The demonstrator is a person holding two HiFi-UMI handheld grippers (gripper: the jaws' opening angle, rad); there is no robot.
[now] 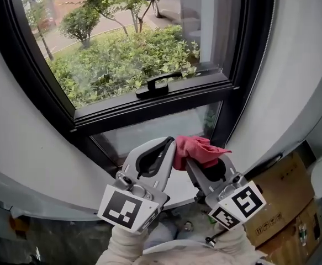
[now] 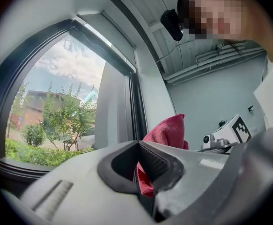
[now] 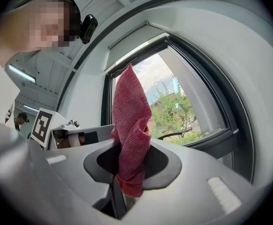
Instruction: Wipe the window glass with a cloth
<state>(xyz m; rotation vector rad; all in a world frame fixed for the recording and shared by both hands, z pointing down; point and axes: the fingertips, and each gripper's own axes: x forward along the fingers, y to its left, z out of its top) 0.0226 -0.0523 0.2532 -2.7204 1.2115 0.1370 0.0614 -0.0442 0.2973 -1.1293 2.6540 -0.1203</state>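
Right gripper view has the right gripper [image 3: 129,168] with its fingers pinching the red cloth [image 3: 130,121]. 1 bunched end hangs just below the pads and the rest stands up in a tall, tapering fold. Left gripper view shows the left gripper [image 2: 143,172] with its fingers close together on a thin strip of the same cloth [image 2: 166,131], which rises behind them as a rounded peak.

In the head view the 2 grippers meet tip to tip, left gripper [image 1: 169,144] on the left and right gripper [image 1: 193,163] on the right, with the cloth [image 1: 198,149] crumpled between and above them. It is a soft, nubby weave, creased into loose folds, with 1 corner pointing right.

The cloth sits in front of the lower pane [image 1: 161,127]; whether it touches the glass cannot be told. That pane is a narrow strip, closed in by the black crossbar [image 1: 149,106] above and a black upright [image 1: 227,106] just right of the cloth, with more free glass to the left. Above the crossbar is the larger upper pane [image 1: 122,48], with the black window handle [image 1: 158,84] at its lower edge. White wall curves around both sides. A cardboard box [image 1: 282,203] sits low at the right, near the right gripper's marker cube [image 1: 238,204].
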